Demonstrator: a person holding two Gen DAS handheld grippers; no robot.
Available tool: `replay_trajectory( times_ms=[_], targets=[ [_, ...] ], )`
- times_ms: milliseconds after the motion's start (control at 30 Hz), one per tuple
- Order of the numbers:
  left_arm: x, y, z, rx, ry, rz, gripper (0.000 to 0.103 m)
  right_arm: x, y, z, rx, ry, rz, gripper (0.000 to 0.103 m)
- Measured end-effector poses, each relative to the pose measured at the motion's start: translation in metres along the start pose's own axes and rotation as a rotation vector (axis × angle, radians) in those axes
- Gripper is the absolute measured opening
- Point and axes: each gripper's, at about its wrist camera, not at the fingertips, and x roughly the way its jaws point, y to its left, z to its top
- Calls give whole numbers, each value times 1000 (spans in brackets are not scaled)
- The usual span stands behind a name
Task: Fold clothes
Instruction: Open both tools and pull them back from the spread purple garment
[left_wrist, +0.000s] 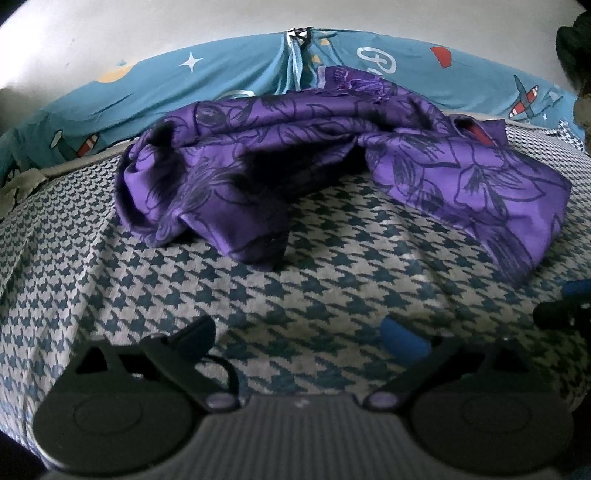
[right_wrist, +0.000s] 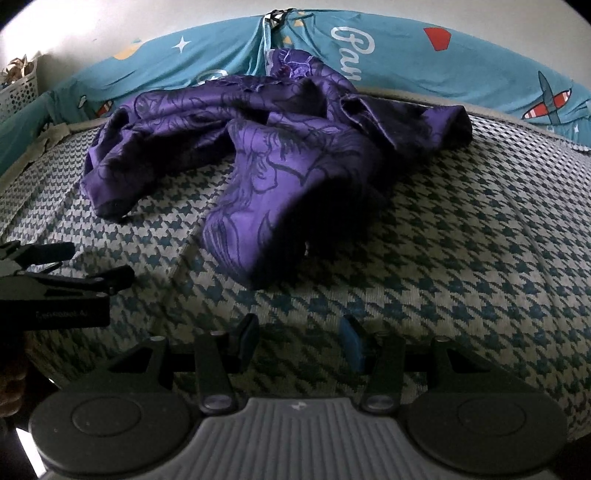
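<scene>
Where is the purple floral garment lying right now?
In both wrist views the purple garment lies crumpled on the houndstooth cover, toward its far edge, just before the teal printed sheet, beyond both grippers.

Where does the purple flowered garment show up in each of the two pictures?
Left wrist view: the purple garment lies crumpled across the upper middle, on the checked cover.
Right wrist view: it sits upper middle, slightly left, on the same cover.
Shared landmark: the white star on the blue sheet behind.
</scene>
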Motion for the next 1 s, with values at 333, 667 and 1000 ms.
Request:
replay_trajectory(
  times_ms=[333,667,1000],
  targets=[
    [-1,13,5,-59,-40,12,102,-10,3,7,-17,-114,4,49],
    [4,22,28,-95,-107,-11,103,-27,13,18,-50,-259,33,49],
    [30,31,47,-116,-123,26,103,0,0,23,91,-167,81,54]
  ],
)
